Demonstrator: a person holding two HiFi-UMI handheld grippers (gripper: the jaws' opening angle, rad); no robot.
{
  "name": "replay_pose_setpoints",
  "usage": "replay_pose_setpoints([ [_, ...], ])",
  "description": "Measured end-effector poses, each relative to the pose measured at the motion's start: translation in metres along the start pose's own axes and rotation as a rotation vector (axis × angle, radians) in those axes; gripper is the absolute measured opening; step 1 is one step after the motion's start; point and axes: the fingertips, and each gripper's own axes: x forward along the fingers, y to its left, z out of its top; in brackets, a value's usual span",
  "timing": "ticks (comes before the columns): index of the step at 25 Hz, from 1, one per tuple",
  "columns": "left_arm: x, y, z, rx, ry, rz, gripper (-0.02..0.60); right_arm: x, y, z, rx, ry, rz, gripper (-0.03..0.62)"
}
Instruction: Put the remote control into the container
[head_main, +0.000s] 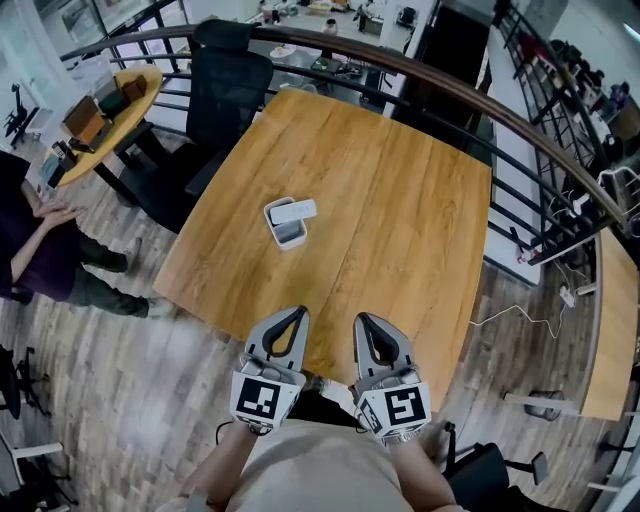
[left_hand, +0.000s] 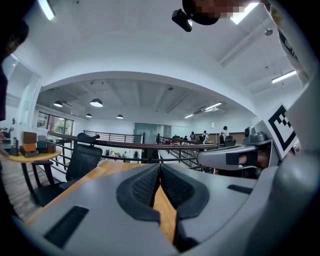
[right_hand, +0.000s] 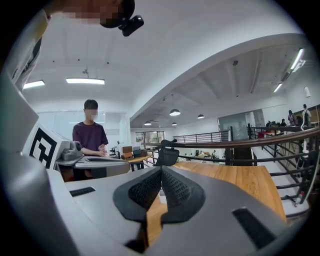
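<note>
Remote control (head_main: 294, 212) atop container (head_main: 287, 232), container on table (head_main: 400, 200) centre; chair (head_main: 230, 85) behind table.

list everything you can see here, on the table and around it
table: one, light wood, centre
container: one, white, middle of the table
remote control: one, light grey, at the container's top, far side; resting on the rim or inside, cannot tell
office chair: one, black, at the table's far left edge
round side table: one, wood, far left, boxes on it
railing: one, dark, curving behind the table
cable: one, white, floor at right
person: one, purple top, left of the table
left gripper: one, grey, near table edge, shut, empty
right gripper: one, grey, beside it, shut, empty
</note>
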Motion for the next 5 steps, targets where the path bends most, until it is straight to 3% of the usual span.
replay_pose_setpoints([
  [5,-0.0018,0.0020,0.0065,-0.010,-0.037,0.011,0.011,0.0018,0.0051,-0.0012,0.010,0.008,0.012,0.017],
])
